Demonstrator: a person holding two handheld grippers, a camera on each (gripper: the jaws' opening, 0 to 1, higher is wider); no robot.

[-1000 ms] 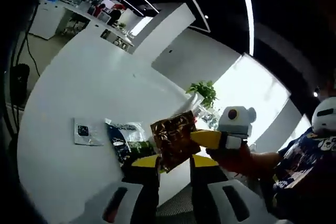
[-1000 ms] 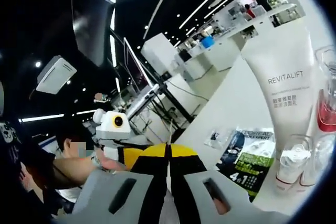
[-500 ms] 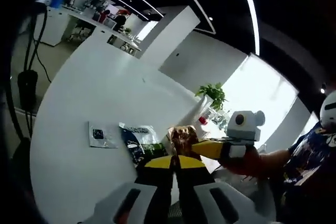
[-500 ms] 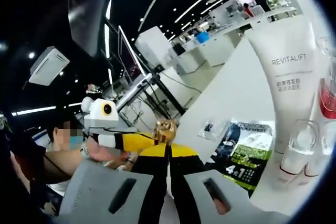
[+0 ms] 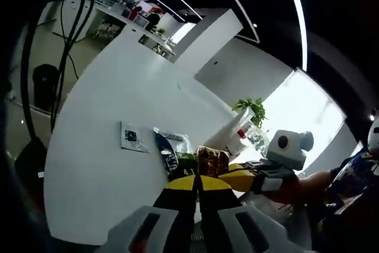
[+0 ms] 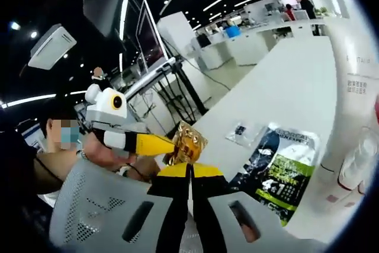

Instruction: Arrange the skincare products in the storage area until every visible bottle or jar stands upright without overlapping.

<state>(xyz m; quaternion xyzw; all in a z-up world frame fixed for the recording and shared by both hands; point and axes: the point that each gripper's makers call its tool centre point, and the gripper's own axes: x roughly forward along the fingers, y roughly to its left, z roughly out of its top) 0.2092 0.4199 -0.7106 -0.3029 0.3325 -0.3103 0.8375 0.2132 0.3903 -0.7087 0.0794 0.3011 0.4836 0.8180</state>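
Table (image 5: 106, 122), white and long, carries everything, and it runs back toward distant desks in both views. Largest of the skincare products is the white tube (image 6: 355, 81), standing cap-down at the right edge of the right gripper view, with grey lettering too cut off to read; in the left gripper view it is a small pale tube (image 5: 228, 136) beyond the pouch. Beside its base stand small clear bottles (image 6: 355, 167) with white caps, and a red-tinted bottle edge shows just at the rim. Next in size is the pouch (image 6: 278, 167), dark with green and white print and a "4 in 1" mark, lying flat on the table; the left gripper view shows it as a pouch (image 5: 174, 152) near the table edge. A small flat white sachet (image 6: 244, 133) with a dark square lies just beyond it, also seen in the left gripper view (image 5: 135, 137).

Smallest is the gold-brown foil sachet (image 6: 186, 145), crinkled and shiny, held above the table edge. The left gripper (image 6: 172, 146), yellow-jawed, pinches its side in the right gripper view, a hand behind it. The right gripper (image 6: 190, 173) has its jaws pressed together, the foil's lower edge at their tips. In the left gripper view the foil (image 5: 211, 161) sits just above the left gripper's (image 5: 198, 183) closed jaws, with the right gripper (image 5: 240, 177) reaching in beside it.

A potted plant (image 5: 251, 109) stands at the table's far end.
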